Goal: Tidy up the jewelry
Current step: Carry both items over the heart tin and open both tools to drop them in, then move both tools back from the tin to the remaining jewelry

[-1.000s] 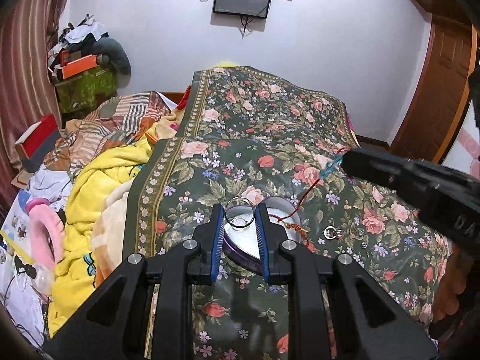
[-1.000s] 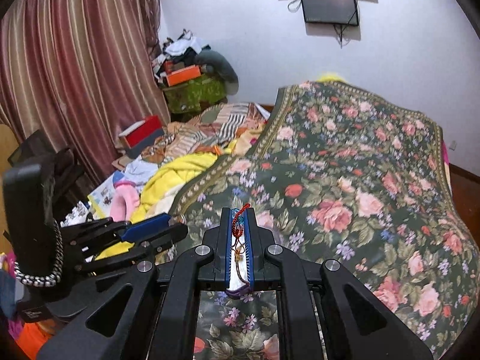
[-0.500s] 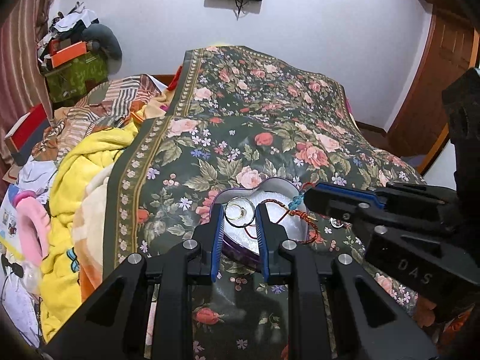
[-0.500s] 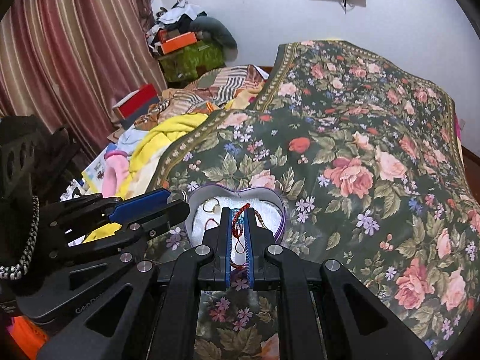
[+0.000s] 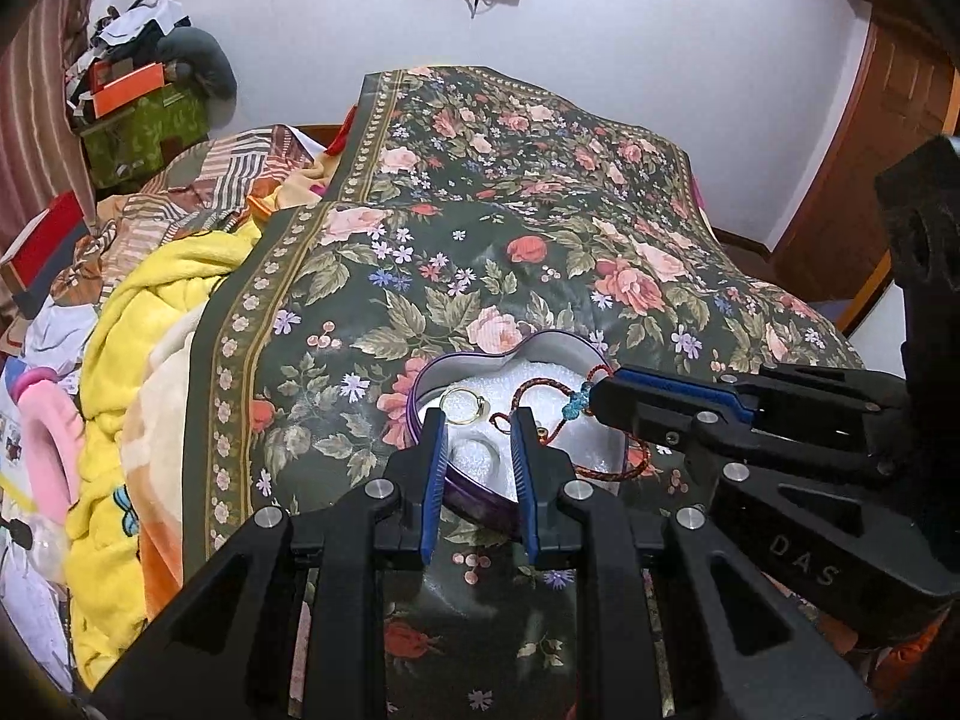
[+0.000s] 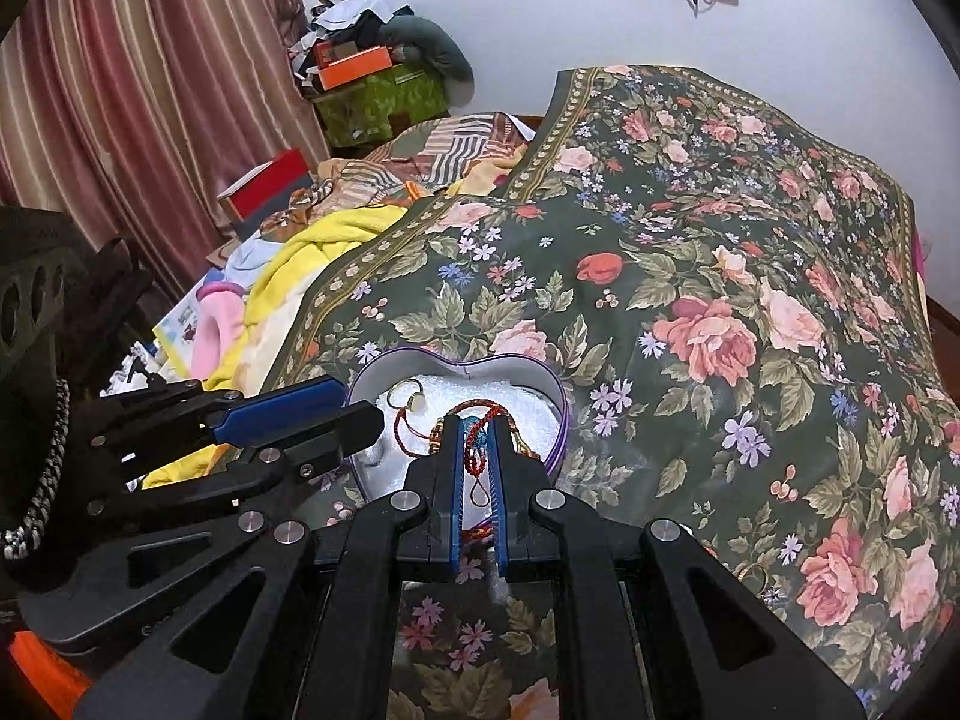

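Observation:
A heart-shaped tin point(image 5: 480, 360) point(image 6: 420, 360) with a purple rim and white foam lining sits on the floral bedspread. My left gripper point(image 5: 478, 414) point(image 6: 363, 401) hovers over its near edge, its jaws narrowly apart with only foam showing between them. A gold ring point(image 5: 462, 405) point(image 6: 408, 396) lies on the foam just past the left fingertips. My right gripper point(image 6: 476, 423) point(image 5: 603, 393) is shut on a red braided cord bracelet point(image 6: 477, 450) point(image 5: 540, 387) with a turquoise charm. The cord loops over the foam, and one end trails over the tin's rim.
A second small ring point(image 6: 753, 573) lies on the bedspread point(image 5: 540, 210) right of the tin. A yellow blanket point(image 5: 138, 330) and striped cloths are heaped on the left. Boxes and clothes stand by the curtain point(image 6: 120, 90). A wooden door point(image 5: 870, 150) is at the far right.
Both grippers came down over the heart tin. The ring that spanned the left pads now lies on the foam beyond them. The right gripper brought the red cord over the tin.

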A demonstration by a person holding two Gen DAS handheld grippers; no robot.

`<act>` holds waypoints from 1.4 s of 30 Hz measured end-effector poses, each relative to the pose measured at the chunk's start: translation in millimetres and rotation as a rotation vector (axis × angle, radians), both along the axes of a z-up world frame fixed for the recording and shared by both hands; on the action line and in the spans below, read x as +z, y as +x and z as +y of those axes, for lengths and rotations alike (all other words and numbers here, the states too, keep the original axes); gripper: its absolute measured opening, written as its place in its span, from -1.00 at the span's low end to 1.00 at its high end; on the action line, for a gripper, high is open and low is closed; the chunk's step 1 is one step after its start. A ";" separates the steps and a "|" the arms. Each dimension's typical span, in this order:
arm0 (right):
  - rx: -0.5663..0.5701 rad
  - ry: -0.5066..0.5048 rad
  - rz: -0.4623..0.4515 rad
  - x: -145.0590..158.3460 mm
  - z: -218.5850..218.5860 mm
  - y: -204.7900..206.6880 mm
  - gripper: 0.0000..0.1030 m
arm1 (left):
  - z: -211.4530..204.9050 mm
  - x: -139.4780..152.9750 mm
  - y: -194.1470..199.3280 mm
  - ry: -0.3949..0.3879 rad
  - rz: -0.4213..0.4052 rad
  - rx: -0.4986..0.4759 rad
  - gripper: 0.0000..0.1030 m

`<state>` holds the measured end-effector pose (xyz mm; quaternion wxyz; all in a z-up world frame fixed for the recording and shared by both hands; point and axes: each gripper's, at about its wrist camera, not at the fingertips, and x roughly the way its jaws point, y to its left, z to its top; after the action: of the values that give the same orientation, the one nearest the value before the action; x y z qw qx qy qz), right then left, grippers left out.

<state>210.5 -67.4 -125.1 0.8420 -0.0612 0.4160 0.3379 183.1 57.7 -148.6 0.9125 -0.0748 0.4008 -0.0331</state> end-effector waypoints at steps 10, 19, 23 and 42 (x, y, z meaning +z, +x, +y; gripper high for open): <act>-0.014 0.007 -0.035 11.1 -6.9 -3.0 -0.41 | 5.5 6.1 -3.4 -0.002 -0.002 0.026 -0.61; -0.049 0.027 -0.094 35.0 -22.4 -12.7 -0.40 | 4.5 25.4 -16.6 0.016 -0.034 0.039 -0.58; -0.080 0.025 -0.129 45.6 -39.3 -21.0 -0.40 | -1.9 38.0 -24.5 0.027 -0.061 0.030 -0.43; -0.310 -0.048 -0.098 32.8 -158.1 -38.0 -0.38 | -85.7 42.7 -44.5 0.052 -0.030 -0.130 -0.06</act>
<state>172.5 -225.5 -92.3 0.9016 -0.0327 0.3870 0.1905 138.6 -28.0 -106.0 0.9160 -0.0242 0.3917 -0.0831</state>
